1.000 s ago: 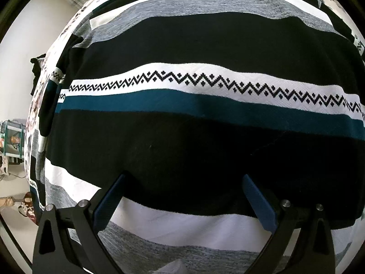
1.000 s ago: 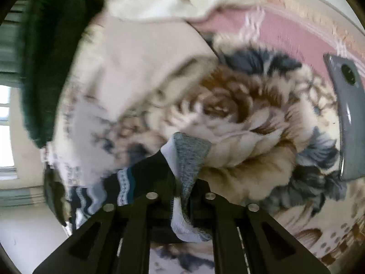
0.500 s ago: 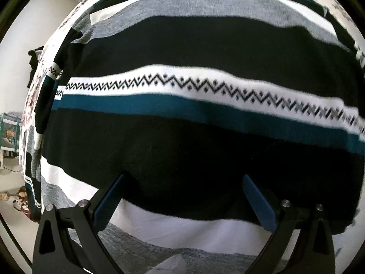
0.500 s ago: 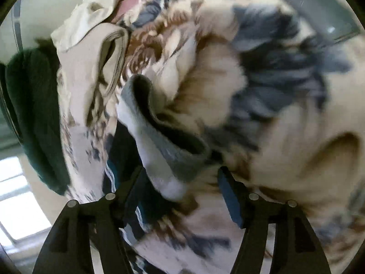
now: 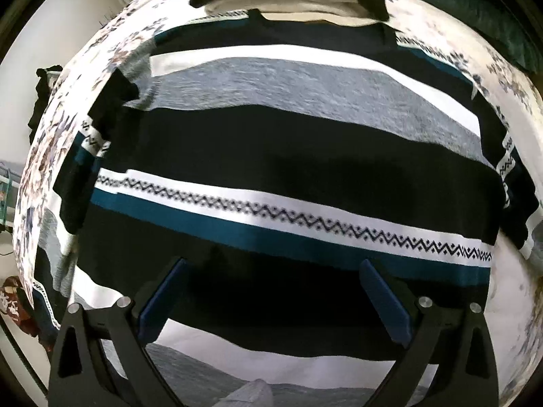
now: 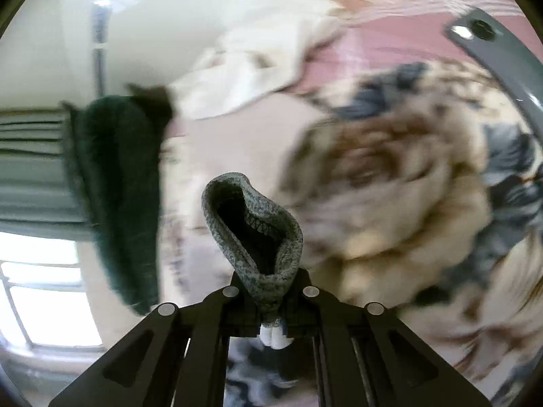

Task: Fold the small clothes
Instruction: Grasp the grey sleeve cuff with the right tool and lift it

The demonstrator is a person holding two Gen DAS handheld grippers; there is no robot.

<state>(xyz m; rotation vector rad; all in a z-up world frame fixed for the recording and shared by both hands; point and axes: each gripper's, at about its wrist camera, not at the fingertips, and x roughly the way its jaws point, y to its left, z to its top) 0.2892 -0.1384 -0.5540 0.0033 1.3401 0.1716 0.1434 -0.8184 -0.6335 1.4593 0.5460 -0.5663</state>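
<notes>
A striped knit sweater [image 5: 288,142] in black, grey, white and teal lies spread flat on a floral blanket in the left wrist view. My left gripper [image 5: 271,300] is open, its blue pads [image 5: 163,302] hovering over the sweater's lower black band. In the right wrist view my right gripper [image 6: 271,291] is shut on the sweater's grey cuff [image 6: 254,224], whose opening gapes toward the camera, lifted above the blanket.
Folded clothes [image 5: 292,3] are stacked beyond the sweater's neckline. A dark green garment [image 6: 122,196] and a cream cloth [image 6: 264,54] lie on the floral blanket [image 6: 390,203]. A grey phone [image 6: 502,68] lies at the upper right. A window [image 6: 44,298] is at the left.
My left gripper pulled back, so more of the sweater shows. My right gripper opened half a second ago, then shut again on the grey cuff and lifted it.
</notes>
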